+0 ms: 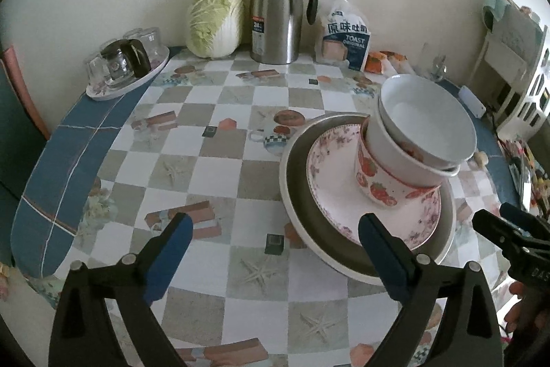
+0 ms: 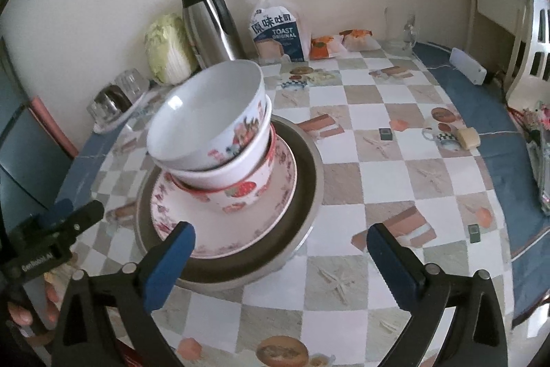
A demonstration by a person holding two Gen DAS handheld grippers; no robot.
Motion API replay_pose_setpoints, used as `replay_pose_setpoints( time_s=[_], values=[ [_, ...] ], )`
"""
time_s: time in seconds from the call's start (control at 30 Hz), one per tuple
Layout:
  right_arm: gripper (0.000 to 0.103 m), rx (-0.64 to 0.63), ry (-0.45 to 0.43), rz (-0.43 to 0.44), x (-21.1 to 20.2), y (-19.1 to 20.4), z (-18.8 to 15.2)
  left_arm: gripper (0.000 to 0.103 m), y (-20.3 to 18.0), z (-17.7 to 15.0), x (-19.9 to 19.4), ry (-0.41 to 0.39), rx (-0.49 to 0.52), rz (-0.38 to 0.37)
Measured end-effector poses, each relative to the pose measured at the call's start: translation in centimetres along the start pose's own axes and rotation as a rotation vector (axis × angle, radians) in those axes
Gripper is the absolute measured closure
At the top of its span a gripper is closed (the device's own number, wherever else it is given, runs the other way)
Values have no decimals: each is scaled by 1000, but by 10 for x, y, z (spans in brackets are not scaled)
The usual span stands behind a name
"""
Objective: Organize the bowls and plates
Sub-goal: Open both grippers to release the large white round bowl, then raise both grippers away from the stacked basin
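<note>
Showing only rightward: a sponge point(image 2: 468, 137)

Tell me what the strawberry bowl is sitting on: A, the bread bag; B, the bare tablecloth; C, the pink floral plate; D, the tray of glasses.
C: the strawberry bowl stands on the pink floral plate, which lies in the larger dark plate.

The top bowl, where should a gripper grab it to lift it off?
Probably by the rim of the top bowl. It sits tilted in the bowl below, so its raised edge on the thermos side stands clear. Come from above, one finger inside and one outside. Both the left gripper and right gripper are open and empty.
</note>
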State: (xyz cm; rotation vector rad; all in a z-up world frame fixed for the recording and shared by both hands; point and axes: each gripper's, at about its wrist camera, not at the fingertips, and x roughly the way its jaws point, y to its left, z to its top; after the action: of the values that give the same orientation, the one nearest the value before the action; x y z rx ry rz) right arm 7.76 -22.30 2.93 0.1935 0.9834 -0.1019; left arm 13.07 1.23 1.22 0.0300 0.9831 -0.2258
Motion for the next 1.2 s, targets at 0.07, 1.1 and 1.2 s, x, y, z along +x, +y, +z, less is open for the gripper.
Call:
replay_pose_setpoints(
  time_s=[0.07,1.1,1.2],
  values=[
    [1,-1,4,-3,0,0,-2,6,2,0,-1,-7,-2,-3],
    [1,5,42,-45,6,-4,-10,6,-5,-3,7,48,42,-32],
    [1,6,44,-44,6,-5,-10,6,-5,-3,8,52,42,-24]
  ],
)
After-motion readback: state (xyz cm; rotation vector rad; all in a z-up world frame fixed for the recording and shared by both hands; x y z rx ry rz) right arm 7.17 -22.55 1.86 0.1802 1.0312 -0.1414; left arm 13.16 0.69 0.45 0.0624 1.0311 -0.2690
